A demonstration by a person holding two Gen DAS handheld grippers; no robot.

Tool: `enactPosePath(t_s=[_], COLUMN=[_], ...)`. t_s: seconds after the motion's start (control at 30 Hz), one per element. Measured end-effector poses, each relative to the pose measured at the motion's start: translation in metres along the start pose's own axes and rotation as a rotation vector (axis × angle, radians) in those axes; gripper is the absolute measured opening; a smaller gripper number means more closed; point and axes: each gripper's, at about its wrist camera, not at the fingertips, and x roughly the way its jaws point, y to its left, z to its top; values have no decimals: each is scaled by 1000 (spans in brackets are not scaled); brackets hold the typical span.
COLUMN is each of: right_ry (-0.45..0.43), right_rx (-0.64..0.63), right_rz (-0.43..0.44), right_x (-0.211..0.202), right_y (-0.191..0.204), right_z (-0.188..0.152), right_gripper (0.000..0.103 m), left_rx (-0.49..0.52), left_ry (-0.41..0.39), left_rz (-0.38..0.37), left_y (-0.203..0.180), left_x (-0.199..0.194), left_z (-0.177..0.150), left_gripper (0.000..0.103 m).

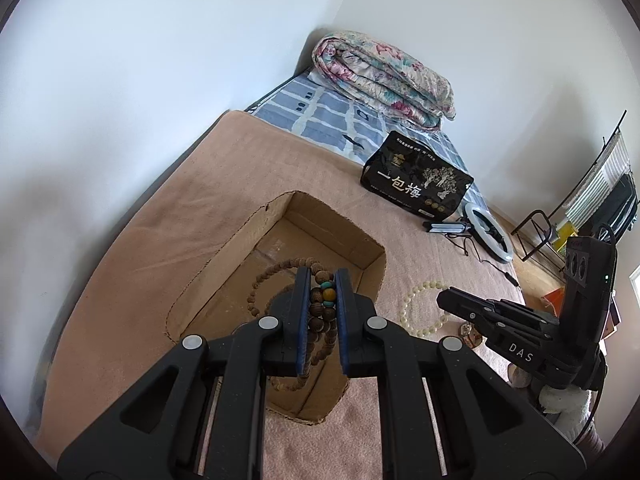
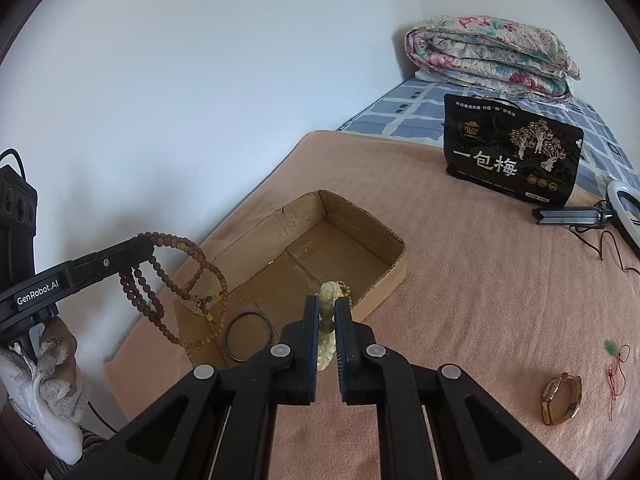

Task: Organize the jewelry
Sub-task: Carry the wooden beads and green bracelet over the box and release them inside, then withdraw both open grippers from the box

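Note:
My left gripper point(image 1: 323, 280) is shut on a long brown wooden bead necklace point(image 1: 320, 312) with turquoise and yellow beads. It holds the necklace above the open cardboard box point(image 1: 260, 224); its loops hang over the box's near corner in the right wrist view point(image 2: 180, 288). My right gripper point(image 2: 327, 304) is shut on a cream bead bracelet point(image 2: 326, 320) at the box's near rim point(image 2: 384, 280); the bracelet also shows in the left wrist view point(image 1: 416, 304). A thin dark bangle point(image 2: 246, 334) lies inside the box.
The box sits on a pink blanket point(image 2: 460, 280) over a bed. A wristwatch point(image 2: 560, 398) and a red string with a green bead point(image 2: 616, 368) lie at the right. A black snack bag point(image 2: 512, 152), a ring light point(image 2: 624, 216) and a folded quilt point(image 2: 488, 56) are farther back.

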Motion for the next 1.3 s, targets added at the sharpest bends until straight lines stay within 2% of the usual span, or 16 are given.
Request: enactPosePath(t_s=[0.33,0.6,0.63,0.67,0.73,0.8,0.83,0.87,0.93,1.3], right_ry=[40,65,64,63,52,48,48,46,37,16], right_rx=[-11,-43,-51,-61,-73,-75,-74,-72,-70,-87], right_rz=[5,21,19,13,0,-7,-10,-15,-20,-46], right_x=[32,46,47,47,45,43,43,43,41,25], right_y=[16,29,31,33,35,36,36,36,35,35], right_z=[5,6,7,8,8,8,8,8,7,4], right_gripper=[5,7,9,22,36,38,44,51,56,67], left_rx=[-15,-35,-39,-42,-44,-45,-46,-45,-41,-27], left_ry=[25,24,26,28,31,34,31,29,27,13], left_rz=[46,52,51,54,62,65,68,69,67,68], left_y=[17,24,25,25,26,26,26,25,24,17], left_x=[10,9,9,9,10,10,10,10,10,6], left_z=[-2,0,0,0,1,0,0,0,1,3], left_gripper=[10,10,10,10,11,21,26,26,26,26])
